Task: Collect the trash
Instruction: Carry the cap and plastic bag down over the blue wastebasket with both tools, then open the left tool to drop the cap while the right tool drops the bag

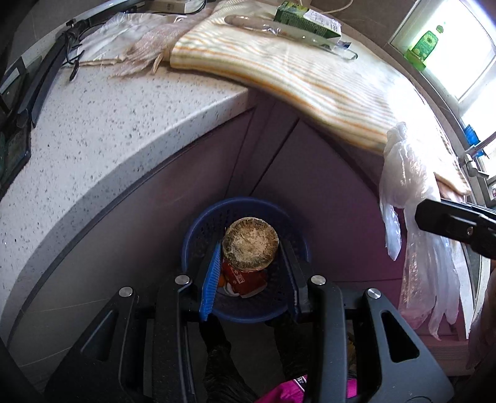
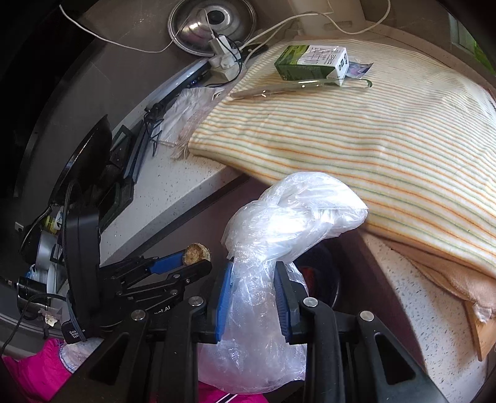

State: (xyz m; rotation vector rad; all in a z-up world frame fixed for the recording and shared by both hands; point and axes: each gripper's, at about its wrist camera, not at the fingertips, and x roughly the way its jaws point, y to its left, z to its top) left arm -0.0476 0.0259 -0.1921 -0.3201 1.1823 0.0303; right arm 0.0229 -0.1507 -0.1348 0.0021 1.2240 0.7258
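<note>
My left gripper point(image 1: 250, 257) is shut on a round brown crusty disc point(image 1: 250, 245) and points steeply down. Right below it stands a blue perforated basket point(image 1: 198, 223) with a red wrapper point(image 1: 245, 279) inside. In the right wrist view, my right gripper point(image 2: 252, 279) is shut on a crumpled clear plastic bag point(image 2: 279, 223) that hangs through its fingers. The left gripper point(image 2: 198, 263) with the disc point(image 2: 197, 253) shows just to its left. The bag point(image 1: 412, 198) and the right gripper's black tip point(image 1: 449, 220) hang at the right of the left wrist view, beside the basket.
A speckled white counter point(image 1: 93, 124) curves over purple cabinet doors point(image 1: 310, 173). On it lies a striped cloth point(image 2: 372, 139) bearing a green carton point(image 2: 313, 62) and a clear plastic piece point(image 2: 297, 86). A steel lid point(image 2: 212, 23), a charger with cables point(image 2: 223, 62) and pink fabric point(image 2: 31, 372) are also in view.
</note>
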